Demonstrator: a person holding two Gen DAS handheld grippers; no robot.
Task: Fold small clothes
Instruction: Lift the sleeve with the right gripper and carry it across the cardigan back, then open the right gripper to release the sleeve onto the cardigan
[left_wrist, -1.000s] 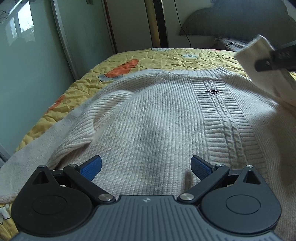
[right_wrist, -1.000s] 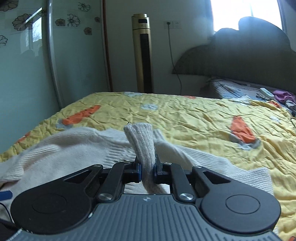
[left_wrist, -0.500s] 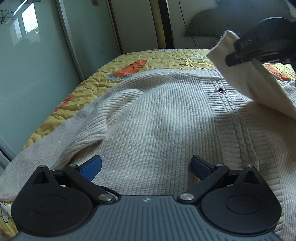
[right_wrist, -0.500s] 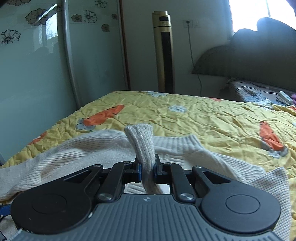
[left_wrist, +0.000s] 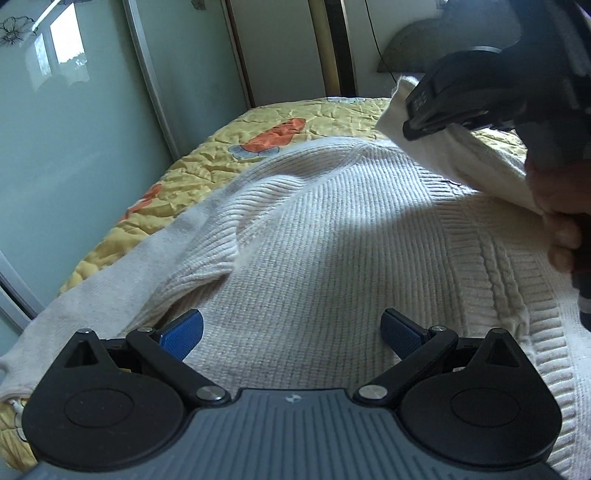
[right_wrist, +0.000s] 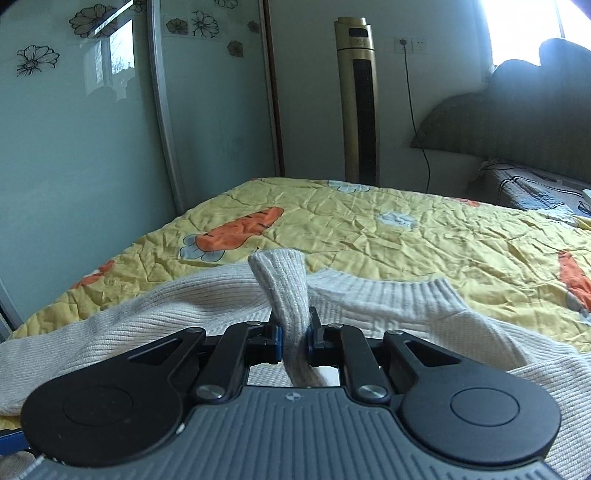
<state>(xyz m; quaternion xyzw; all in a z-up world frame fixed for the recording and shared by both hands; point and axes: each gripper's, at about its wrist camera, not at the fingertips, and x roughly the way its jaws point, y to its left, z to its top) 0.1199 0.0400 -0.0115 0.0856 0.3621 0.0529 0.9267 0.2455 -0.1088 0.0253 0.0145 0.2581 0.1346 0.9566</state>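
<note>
A cream knitted sweater is spread across the yellow carrot-print quilt, its body filling the middle of the left wrist view and one sleeve trailing off towards 8 o'clock. The sleeve cuff on the other side is clamped between the closed jaws of the right gripper and is held raised above the body; in the left wrist view it is seen at 2 o'clock, with the hand on the handle at 3 o'clock. The left gripper is held low over the hem area, its jaws wide apart with nothing between them.

The knit is judged soft, limp and fairly thick: it is likely to sag, stretch under its own weight and drag the layer beneath, though slipping from the pads is unlikely. The ribbed cuffs, hem and shoulder seam are judged the firmest places to be taken hold of. A gold tower fan is seen at 12 o'clock.
</note>
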